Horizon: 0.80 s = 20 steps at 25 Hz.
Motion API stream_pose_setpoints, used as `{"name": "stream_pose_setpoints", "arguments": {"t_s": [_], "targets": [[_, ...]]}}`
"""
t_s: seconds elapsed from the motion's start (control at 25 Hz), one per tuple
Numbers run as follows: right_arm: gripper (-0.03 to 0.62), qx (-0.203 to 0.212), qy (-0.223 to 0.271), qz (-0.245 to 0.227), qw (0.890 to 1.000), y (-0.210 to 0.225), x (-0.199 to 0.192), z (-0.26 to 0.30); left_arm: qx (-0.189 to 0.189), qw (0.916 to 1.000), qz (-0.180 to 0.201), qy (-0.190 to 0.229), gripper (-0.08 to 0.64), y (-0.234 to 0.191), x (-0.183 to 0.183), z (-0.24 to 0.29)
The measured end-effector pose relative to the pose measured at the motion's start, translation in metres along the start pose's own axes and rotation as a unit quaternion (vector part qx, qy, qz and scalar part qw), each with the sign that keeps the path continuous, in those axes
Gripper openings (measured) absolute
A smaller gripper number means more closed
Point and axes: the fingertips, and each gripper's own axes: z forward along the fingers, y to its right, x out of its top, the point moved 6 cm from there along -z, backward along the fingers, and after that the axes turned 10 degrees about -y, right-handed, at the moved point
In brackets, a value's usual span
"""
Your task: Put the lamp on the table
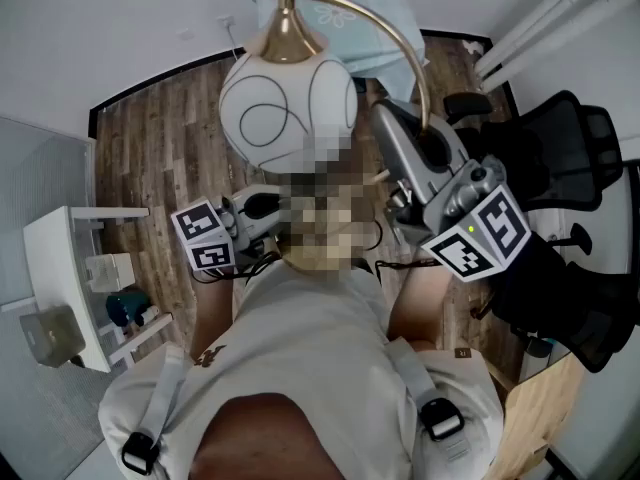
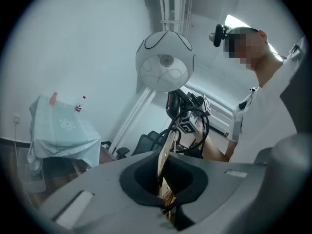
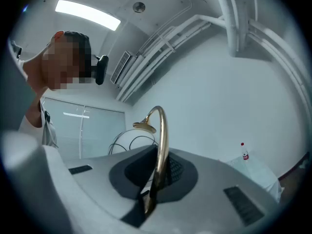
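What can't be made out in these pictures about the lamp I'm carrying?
- Base of the white globe lamp: in no view; in the head view its gold curved stem vanishes behind the right gripper.
- Pale green cloth-covered table: head view, cut by the top edge, partly behind the lamp.
- Small red-capped bottle: left gripper view, label too small.

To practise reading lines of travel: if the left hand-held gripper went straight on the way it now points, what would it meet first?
Most likely the right hand-held gripper, straight ahead just past the gold lamp stem that the left hand-held gripper clamps, though depth is unclear.
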Motion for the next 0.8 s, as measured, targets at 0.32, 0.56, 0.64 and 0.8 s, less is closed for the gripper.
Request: {"name": "stream_pose_setpoints", "arguments": {"t_s": [0.32,0.56,0.64,0.8], "targets": [[0.0,-0.001,0.002,0.002,1.0,0.006,0.002,-0.009,0.001,1.0,0.0,0.002,0.0,0.004,-0.001,0.012],[0.0,0.008,0.0,0.003,1.0,0.016,0.003,-0.014,0.014,0.9999,0.001,0.005,0.0,0.003,0.001,0.022],[0.0,0.013,0.0,0.005,1.0,0.024,0.004,-0.02,0.022,0.9997,0.002,0.006,0.0,0.003,0.003,0.032],[0.0,0.016,-0.004,0.007,1.0,0.036,0.007,-0.021,0.035,0.9994,0.005,0.006,0.0,0.001,0.008,0.04]]}}
